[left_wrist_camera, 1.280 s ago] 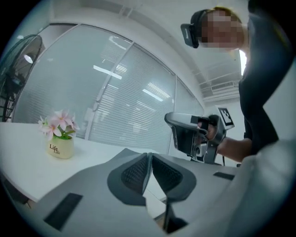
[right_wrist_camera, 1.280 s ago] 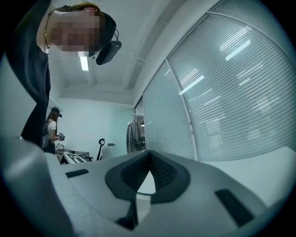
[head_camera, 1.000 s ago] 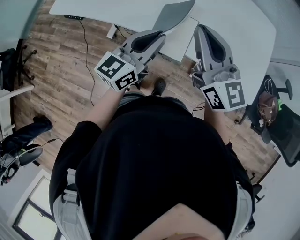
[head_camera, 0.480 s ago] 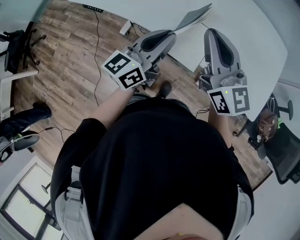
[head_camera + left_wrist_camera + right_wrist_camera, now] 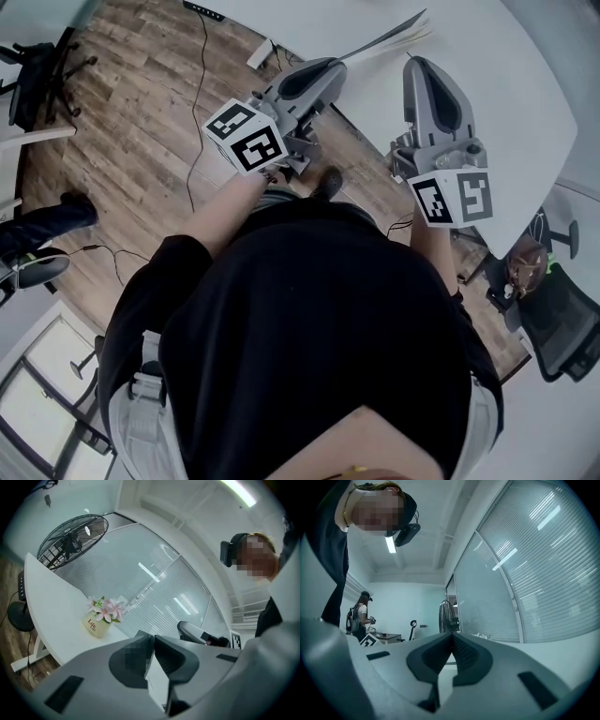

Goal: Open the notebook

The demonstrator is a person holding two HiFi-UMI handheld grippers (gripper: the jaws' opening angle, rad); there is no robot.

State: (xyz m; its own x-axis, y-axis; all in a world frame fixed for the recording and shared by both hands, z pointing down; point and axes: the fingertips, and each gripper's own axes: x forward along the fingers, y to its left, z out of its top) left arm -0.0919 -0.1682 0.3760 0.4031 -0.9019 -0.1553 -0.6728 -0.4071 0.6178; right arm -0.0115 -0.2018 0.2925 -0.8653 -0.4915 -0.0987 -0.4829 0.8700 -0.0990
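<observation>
On my head view the notebook [image 5: 412, 36] lies near the top of the frame on the white table [image 5: 525, 84], right at the tip of the left gripper [image 5: 335, 64]. Its cover [image 5: 380, 42] is lifted off the pages and I see it almost edge-on, a thin grey line running up and to the right from those jaws. Under the far end of the cover a few white page edges fan out, and they are hard to separate from the tabletop.

In the left gripper view the left gripper [image 5: 151, 639] has its jaws drawn nearly together. A pale flat sheet [image 5: 156, 683] sits in the narrow gap between the pads. I take that sheet to be the cover, pinched at its edge, though a mosaic patch lies over one pad and the contact itself is not sharp.

The right gripper [image 5: 419, 62] hangs just right of the raised cover, over the table and apart from the notebook. In the right gripper view the right gripper [image 5: 451, 637] has its pads pressed together at the tips, with nothing between them.

What I can make out of the cover is plain grey and unmarked, bending slightly upward towards its free end.
</observation>
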